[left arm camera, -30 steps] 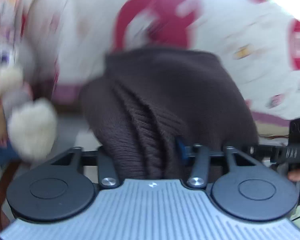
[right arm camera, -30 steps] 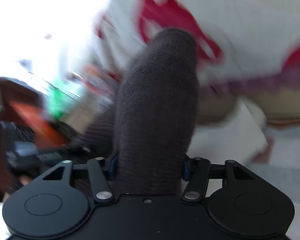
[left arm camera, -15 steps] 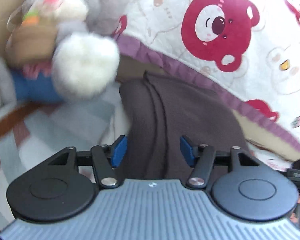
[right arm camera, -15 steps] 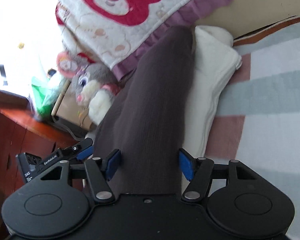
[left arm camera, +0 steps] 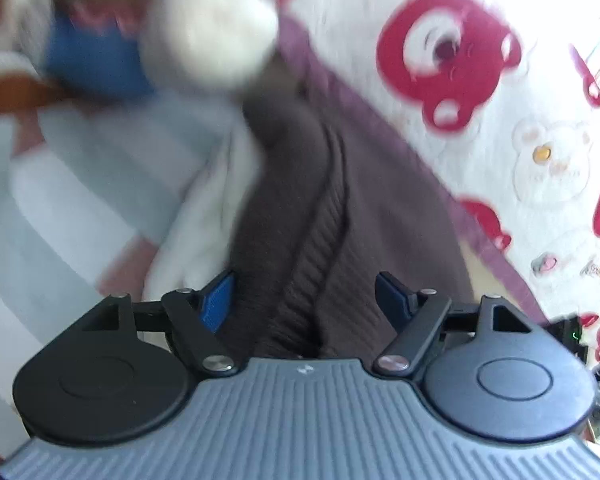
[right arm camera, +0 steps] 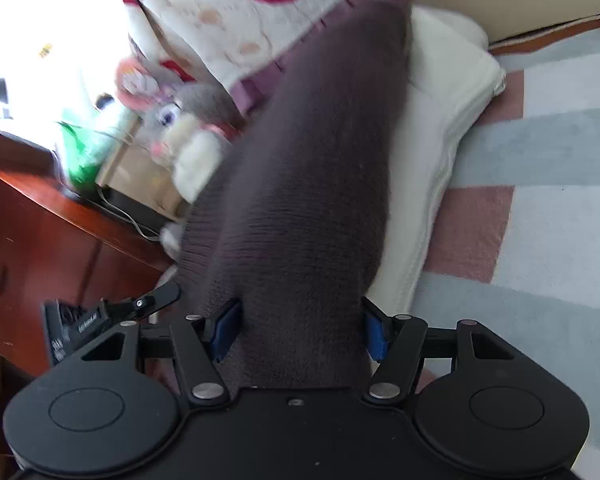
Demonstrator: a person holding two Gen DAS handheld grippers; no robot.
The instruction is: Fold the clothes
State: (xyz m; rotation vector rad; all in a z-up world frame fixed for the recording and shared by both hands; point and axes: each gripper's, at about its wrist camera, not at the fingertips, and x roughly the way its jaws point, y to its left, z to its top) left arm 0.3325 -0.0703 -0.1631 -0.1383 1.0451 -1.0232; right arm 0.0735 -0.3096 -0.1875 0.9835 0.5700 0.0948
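Observation:
A dark brown knit garment (left arm camera: 340, 216) lies folded on top of a white folded garment (left arm camera: 216, 216) on the striped bed. My left gripper (left arm camera: 304, 296) is open, its blue pads standing either side of the brown knit's near end. In the right wrist view the same brown garment (right arm camera: 312, 184) runs away from my right gripper (right arm camera: 300, 328), which is open with its pads wide around the near end. The white garment (right arm camera: 444, 128) shows beneath and to the right of it.
A white blanket with red bears and a purple edge (left arm camera: 480, 92) lies behind the pile. A grey plush rabbit (right arm camera: 180, 120) sits at the left by a wooden cabinet (right arm camera: 40, 232). The striped bedspread (right arm camera: 540, 200) extends to the right. The left gripper shows in the right wrist view (right arm camera: 112, 312).
Both grippers, shut on the brown garment one second ago, have opened and released it on the white garment. Both have drawn back slightly since.

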